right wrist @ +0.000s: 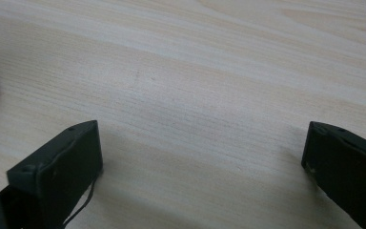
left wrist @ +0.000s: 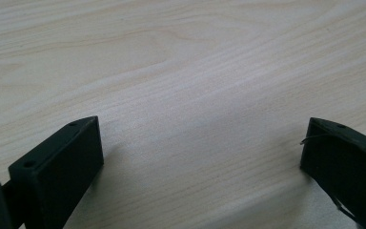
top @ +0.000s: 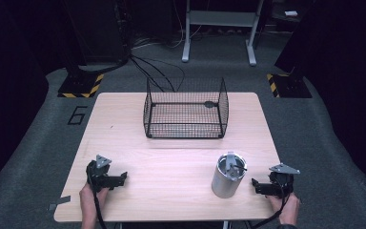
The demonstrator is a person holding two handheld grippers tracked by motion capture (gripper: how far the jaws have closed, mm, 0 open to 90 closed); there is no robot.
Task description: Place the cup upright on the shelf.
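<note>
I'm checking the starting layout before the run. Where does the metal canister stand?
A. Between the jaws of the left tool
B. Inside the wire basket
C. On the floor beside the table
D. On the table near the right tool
D: the metal canister stands upright on the table, just beside the right tool, well short of the wire basket.

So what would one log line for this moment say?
left gripper: open, resting on table | right gripper: open, beside can, apart | basket: far side of table
</note>
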